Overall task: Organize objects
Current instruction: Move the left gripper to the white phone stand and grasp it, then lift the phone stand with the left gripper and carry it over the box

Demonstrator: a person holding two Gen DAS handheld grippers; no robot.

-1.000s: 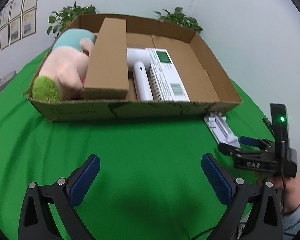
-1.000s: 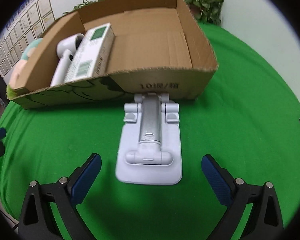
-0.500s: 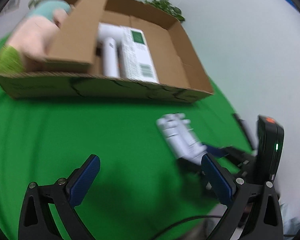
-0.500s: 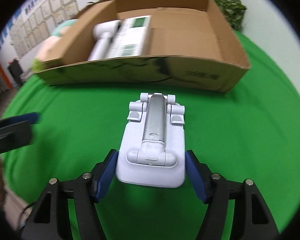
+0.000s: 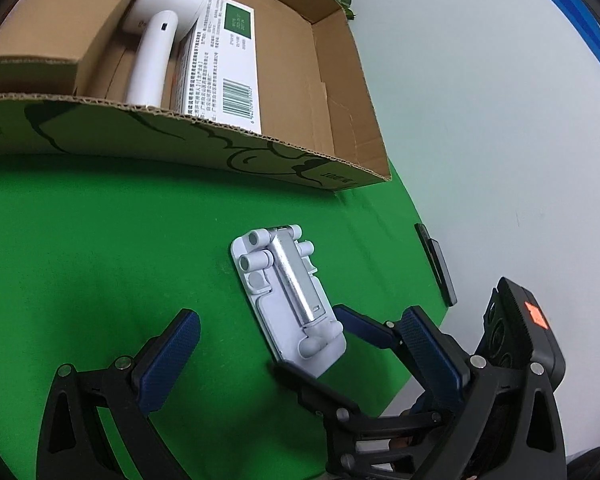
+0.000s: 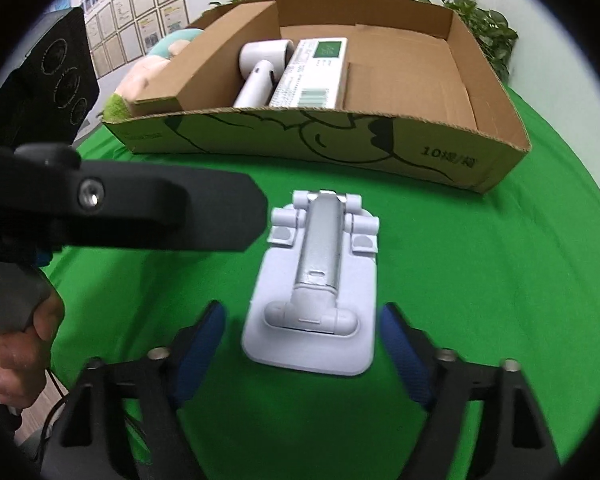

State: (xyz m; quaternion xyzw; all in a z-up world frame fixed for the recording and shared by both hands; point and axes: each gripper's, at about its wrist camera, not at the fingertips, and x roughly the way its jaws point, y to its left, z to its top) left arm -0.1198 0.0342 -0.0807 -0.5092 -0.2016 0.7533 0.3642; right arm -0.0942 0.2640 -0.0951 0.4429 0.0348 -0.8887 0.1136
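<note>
A white folding phone stand [image 6: 316,280] [image 5: 292,296] lies on the green cloth in front of the cardboard box [image 6: 300,136] [image 5: 180,140]. My right gripper [image 6: 300,320] [image 5: 310,340] is shut on the stand's near end, a blue pad on each long side. My left gripper [image 5: 296,320] is open, and its fingers frame the stand without touching it. One black finger of the left gripper [image 6: 160,208] reaches in just left of the stand. Inside the box lie a white handheld device [image 5: 152,60] and a white carton with a green label [image 5: 224,64].
A plush toy [image 6: 148,68] and a smaller cardboard box [image 6: 220,56] fill the big box's left part; its right part shows bare floor. A dark flat device [image 5: 440,268] lies at the table's right edge. Plants [image 6: 488,32] stand behind. A hand [image 6: 24,344] holds the left gripper.
The right gripper's jaws came in from wide open onto the stand's sides. The left gripper swung right and tipped down, so the stand now sits between its open fingers.
</note>
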